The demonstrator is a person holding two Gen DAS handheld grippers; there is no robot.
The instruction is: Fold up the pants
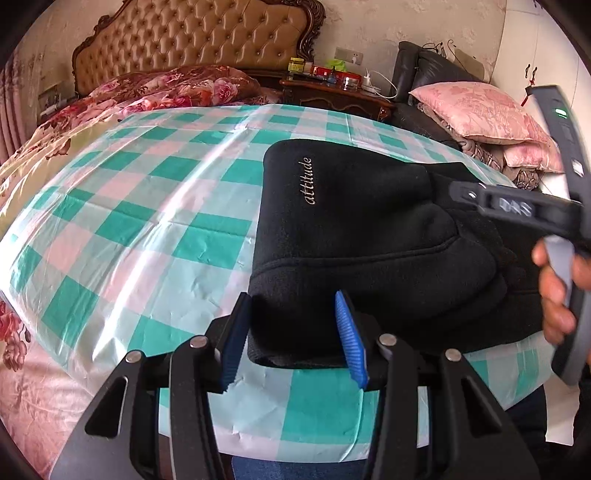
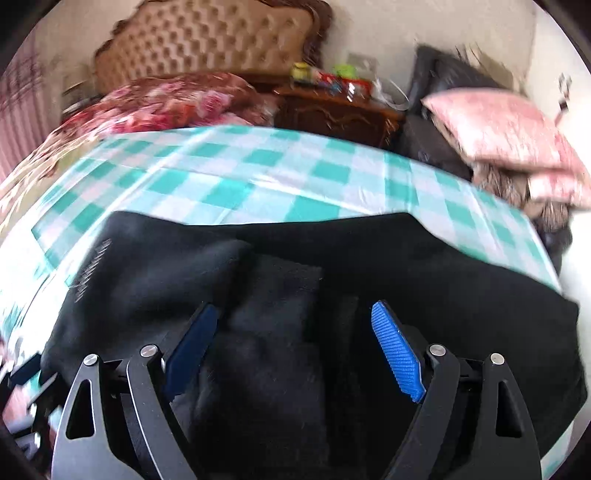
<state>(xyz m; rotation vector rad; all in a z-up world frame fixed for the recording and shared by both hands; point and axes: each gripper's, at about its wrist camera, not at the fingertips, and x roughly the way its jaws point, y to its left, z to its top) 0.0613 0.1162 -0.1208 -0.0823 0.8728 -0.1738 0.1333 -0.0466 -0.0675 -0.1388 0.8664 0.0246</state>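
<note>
**Bedroom with checked table cover and tufted headboard**

Daylit bedroom, pale textured wall (image 1: pixel 388 33) at the far side. Near and centre, a table under a glossy plastic cover (image 1: pixel 155 206) checked in teal, white and pale pink, creased and catching glare. Far left, a bed with a tan button-tufted headboard (image 1: pixel 199 37) in a dark carved frame, floral quilt (image 1: pixel 173 88) in reds and pinks piled against it. Far centre, a dark wooden nightstand (image 1: pixel 336 96) crowded with small jars, bottles and a white cable; wall socket (image 1: pixel 349 56) above. Far right, a dark leather seat (image 1: pixel 436 70) stacked with pink patterned pillows (image 1: pixel 480 114). Pink curtain (image 2: pixel 18 110) at the left edge.
</note>
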